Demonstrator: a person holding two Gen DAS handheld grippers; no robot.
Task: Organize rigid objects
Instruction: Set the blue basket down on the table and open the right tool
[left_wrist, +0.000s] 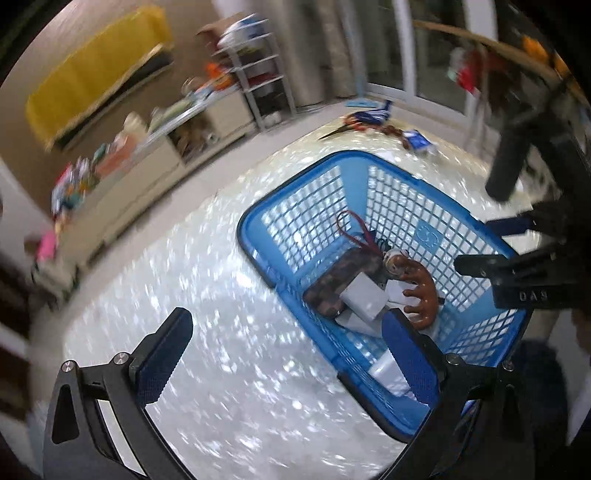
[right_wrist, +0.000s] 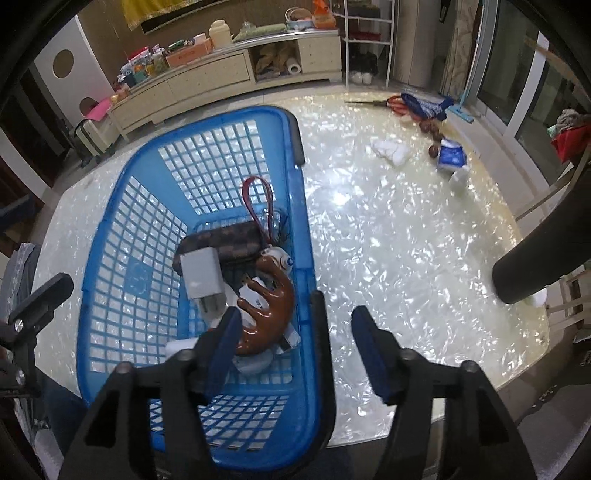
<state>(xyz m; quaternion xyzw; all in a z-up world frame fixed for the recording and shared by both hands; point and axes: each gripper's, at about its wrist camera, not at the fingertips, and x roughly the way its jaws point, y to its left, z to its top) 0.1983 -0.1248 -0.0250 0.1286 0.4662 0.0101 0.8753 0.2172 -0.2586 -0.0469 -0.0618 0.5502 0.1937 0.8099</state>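
A blue plastic basket (right_wrist: 122, 236) stands on a pearly white table (right_wrist: 388, 258). It holds a checkered brown pouch (right_wrist: 229, 240) with a red strap, a white charger (right_wrist: 201, 275), a brown claw-shaped massager (right_wrist: 273, 306) and small white items. The basket also shows in the left wrist view (left_wrist: 332, 177). My right gripper (right_wrist: 295, 325) is open and empty, straddling the basket's right rim. My left gripper (left_wrist: 284, 328) is open and empty, over the basket's near rim and the table. The left wrist view is motion-blurred.
At the table's far end lie a white cloth (right_wrist: 391, 149), a blue-and-white packet (right_wrist: 450, 155), brown beads (right_wrist: 430, 129) and a blue umbrella (right_wrist: 424, 103). A cluttered cream cabinet (right_wrist: 207, 81) and a shelf rack (right_wrist: 365, 40) stand behind. A dark cylinder (right_wrist: 535, 266) hangs at right.
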